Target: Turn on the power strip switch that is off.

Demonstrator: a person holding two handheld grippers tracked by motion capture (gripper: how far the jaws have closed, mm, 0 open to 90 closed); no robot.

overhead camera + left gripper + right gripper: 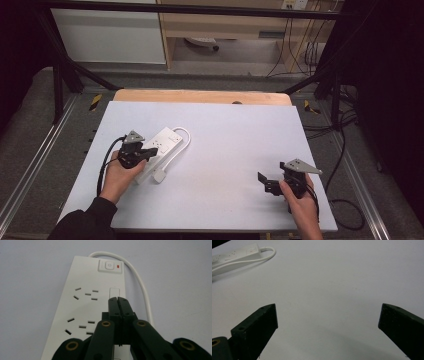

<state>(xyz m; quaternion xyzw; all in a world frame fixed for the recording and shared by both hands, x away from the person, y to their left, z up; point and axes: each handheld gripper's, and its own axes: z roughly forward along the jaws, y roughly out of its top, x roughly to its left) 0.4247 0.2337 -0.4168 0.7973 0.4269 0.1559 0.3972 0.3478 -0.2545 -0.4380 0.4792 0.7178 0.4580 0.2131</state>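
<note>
White power strip (82, 307), closed left gripper (117, 299) perhaps touching

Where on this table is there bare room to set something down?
The middle of the pale grey table top is free, between the white plastic power strip with its looped white cable and the right claw. The far edge is bare too. It is crowded at the left, where the shut left claw hangs over the strip.

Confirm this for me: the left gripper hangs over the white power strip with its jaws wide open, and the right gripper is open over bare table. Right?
Not quite. The left gripper has its jaws shut, pressed together over the white power strip, as the left gripper view shows. The right gripper is indeed open over bare table.
</note>
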